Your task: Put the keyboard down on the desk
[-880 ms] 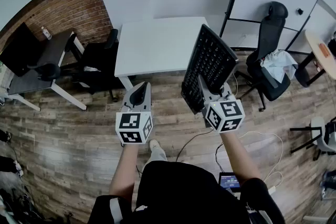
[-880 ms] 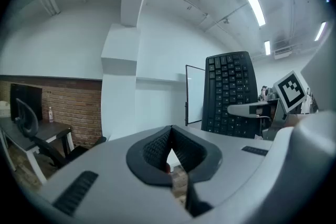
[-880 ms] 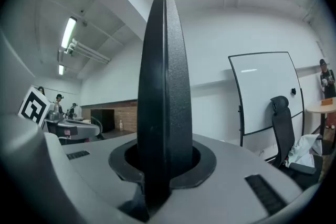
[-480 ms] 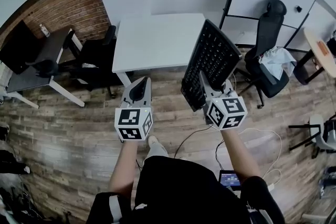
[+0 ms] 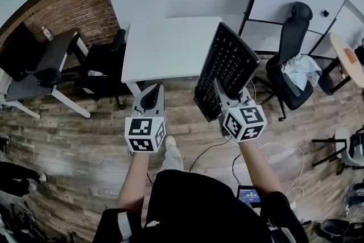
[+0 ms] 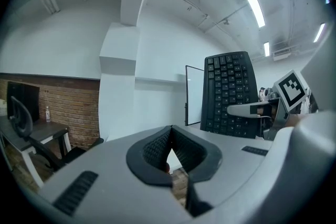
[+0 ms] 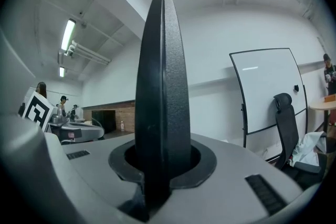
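Clamping the keyboard [image 5: 226, 65] by its near edge, the right gripper [image 5: 226, 97] holds it upright in the air, before the white desk [image 5: 165, 45]. The left gripper [image 5: 150, 101] has its jaws pressed together, empty. The right gripper view shows the keyboard edge-on only; the left gripper view shows its keys.

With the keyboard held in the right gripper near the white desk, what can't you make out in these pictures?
- Legends on the keyboard keys: too small in the head view. The right gripper view sees it edge-on, so no keys show.
- Lower end of the keyboard: in the head view, covered by the right gripper.
- Near right corner of the desk: in the head view, behind the keyboard.
- Label on the bottle, far left: too small in the head view.
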Demonstrator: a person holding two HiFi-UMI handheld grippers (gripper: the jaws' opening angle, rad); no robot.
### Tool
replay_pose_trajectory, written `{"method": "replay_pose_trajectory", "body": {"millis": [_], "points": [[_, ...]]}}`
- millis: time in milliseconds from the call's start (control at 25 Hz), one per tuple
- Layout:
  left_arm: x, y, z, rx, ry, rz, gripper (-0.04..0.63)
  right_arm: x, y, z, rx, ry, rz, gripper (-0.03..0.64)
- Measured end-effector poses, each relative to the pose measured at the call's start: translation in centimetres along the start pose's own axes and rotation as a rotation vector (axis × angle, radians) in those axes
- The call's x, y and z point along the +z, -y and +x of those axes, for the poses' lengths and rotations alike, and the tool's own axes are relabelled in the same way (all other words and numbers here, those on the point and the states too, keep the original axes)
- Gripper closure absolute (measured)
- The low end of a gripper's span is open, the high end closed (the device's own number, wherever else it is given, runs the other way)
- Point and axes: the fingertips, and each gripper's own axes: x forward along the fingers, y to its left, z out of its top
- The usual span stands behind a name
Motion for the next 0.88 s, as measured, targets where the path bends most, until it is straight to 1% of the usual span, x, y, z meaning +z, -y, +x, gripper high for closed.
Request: {"method": "replay_pose_trajectory", "body": {"millis": [160, 360, 600, 880], "points": [[-0.2, -2.3, 3.1, -0.010, -0.009, -0.015, 0.583, -0.1, 0.4, 3.7, 0.005, -0.012, 0.003, 0.520], [-0.3, -6.2, 7.8, -0.013, -0.018, -0.018, 0.583, -0.4, 1.4, 10.0, 0.012, -0.022, 0.007, 0.520], [-0.3, -11.8, 13.9, -0.004, -0.033, -0.020, 0.583, -0.6, 2.8, 18.3, 0.015, -0.034, 0.028, 0.520], [0.2, -18.4, 20.5, -0.022, -0.058, -0.021, 0.583, 0.3, 3.2, 28.0, 0.007, -0.048, 0.040, 0.520]]}}
